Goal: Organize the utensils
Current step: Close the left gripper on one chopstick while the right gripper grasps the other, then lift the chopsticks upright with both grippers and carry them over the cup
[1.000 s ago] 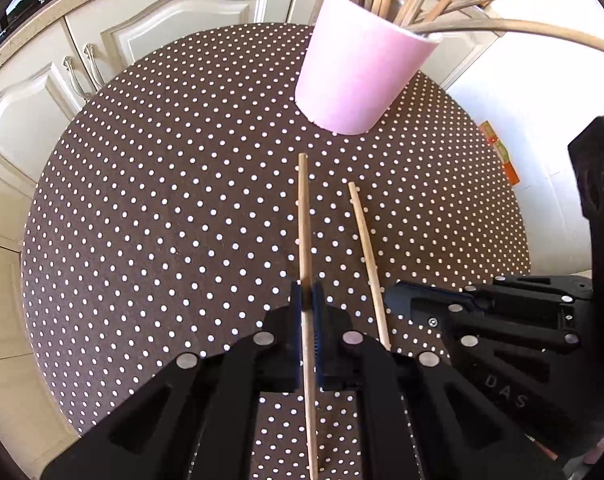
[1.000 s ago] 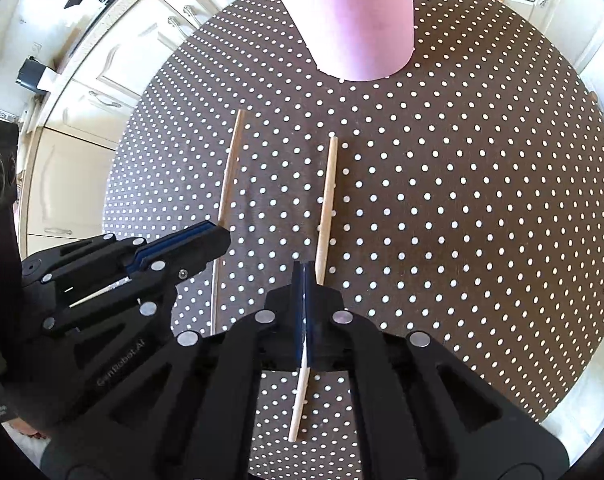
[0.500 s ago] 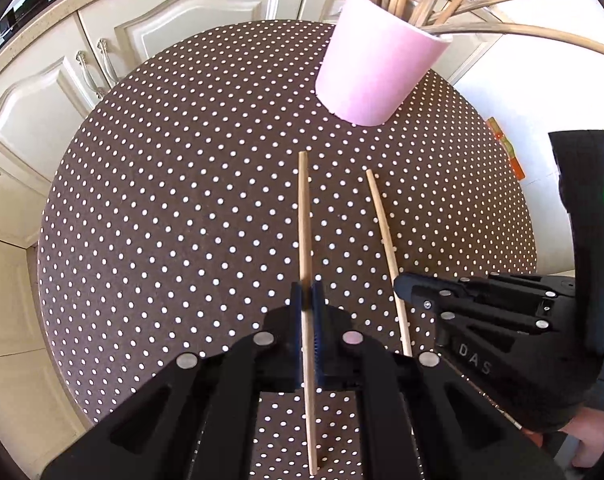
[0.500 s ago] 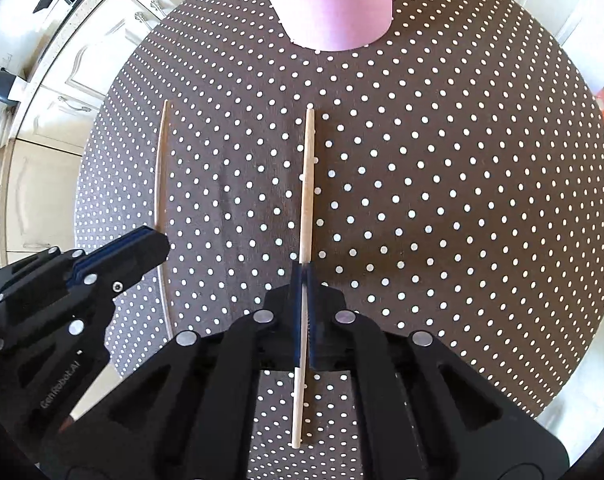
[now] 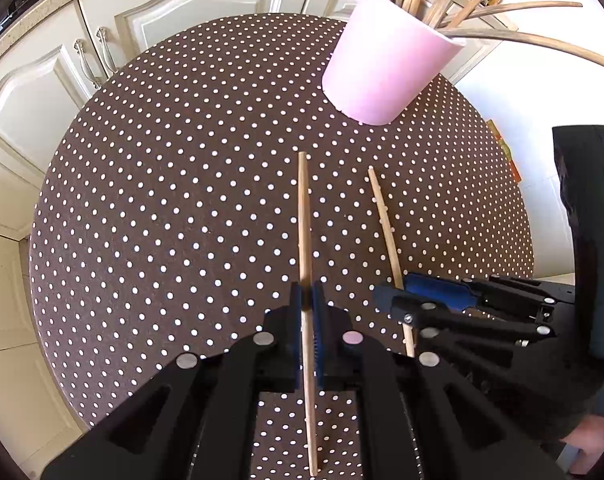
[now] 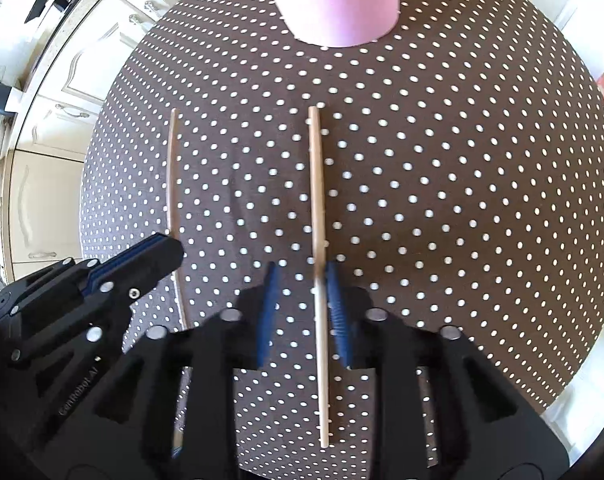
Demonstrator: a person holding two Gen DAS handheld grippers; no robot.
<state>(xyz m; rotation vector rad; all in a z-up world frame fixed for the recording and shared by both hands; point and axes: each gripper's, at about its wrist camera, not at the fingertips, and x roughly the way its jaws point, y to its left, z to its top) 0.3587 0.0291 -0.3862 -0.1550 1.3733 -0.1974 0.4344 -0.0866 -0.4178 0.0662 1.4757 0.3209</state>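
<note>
Two wooden chopsticks lie side by side on the brown polka-dot table. My left gripper is shut on the left chopstick, gripping it partway along. My right gripper is opening; the right chopstick rests on the cloth between its blue pads, close to the right one. In the right wrist view the left gripper and its chopstick show at the left. A pink cup with several wooden utensils stands at the table's far side.
Cream cabinet doors with metal handles run behind and left of the round table. The table's edge curves close on the right. A bare stretch of cloth lies right of the chopsticks. A hand shows at the lower right.
The right gripper, shut on its chopstick before, has parted its pads and dropped closer to the table. The left gripper keeps its grip and has barely moved.
</note>
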